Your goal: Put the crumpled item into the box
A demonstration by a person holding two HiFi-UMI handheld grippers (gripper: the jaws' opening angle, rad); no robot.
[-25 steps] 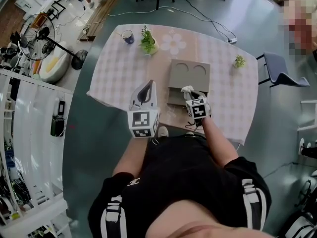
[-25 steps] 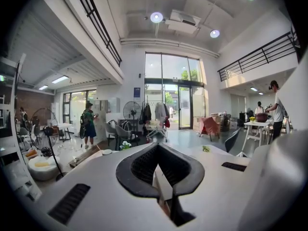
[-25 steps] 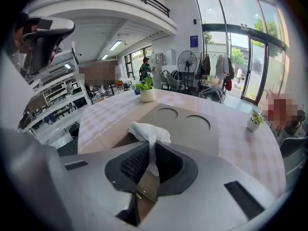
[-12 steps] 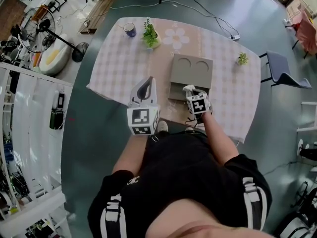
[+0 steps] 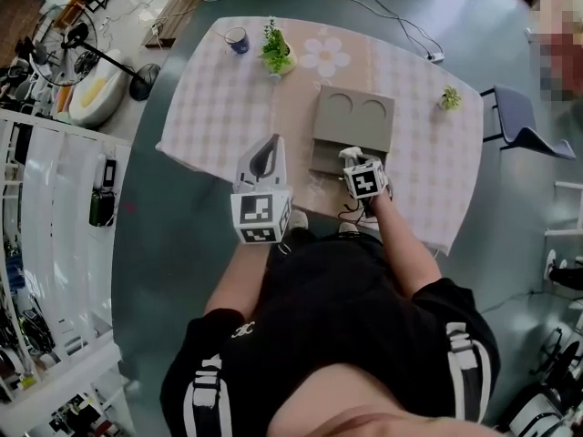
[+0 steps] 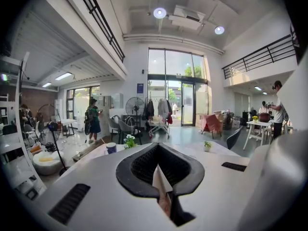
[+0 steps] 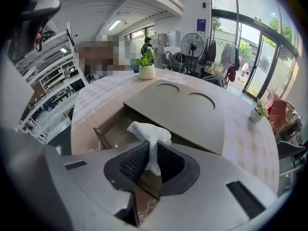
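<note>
A flat grey box [image 5: 355,116] with two round marks on its lid lies on the checked table [image 5: 219,107]. Its drawer [image 7: 114,129] stands pulled out toward me. My right gripper [image 7: 150,154] hovers over the drawer's front, and its jaws are opening. The crumpled white tissue [image 7: 149,131] is still pinched between the pads, with its bulk puffing out above the drawer. In the head view the tissue [image 5: 348,154] shows just ahead of the right gripper [image 5: 352,161]. My left gripper [image 5: 264,153] hangs shut and empty at the table's near edge, left of the box.
A potted plant [image 5: 275,55] and a blue mug [image 5: 237,40] stand at the table's far side. A small plant [image 5: 449,98] sits near the right edge. A chair [image 5: 515,121] stands beyond the table's right side, a floor fan [image 5: 82,57] to the left.
The head view has shifted a little. The right gripper stays over the drawer with the tissue in it. The left gripper has kept its place.
</note>
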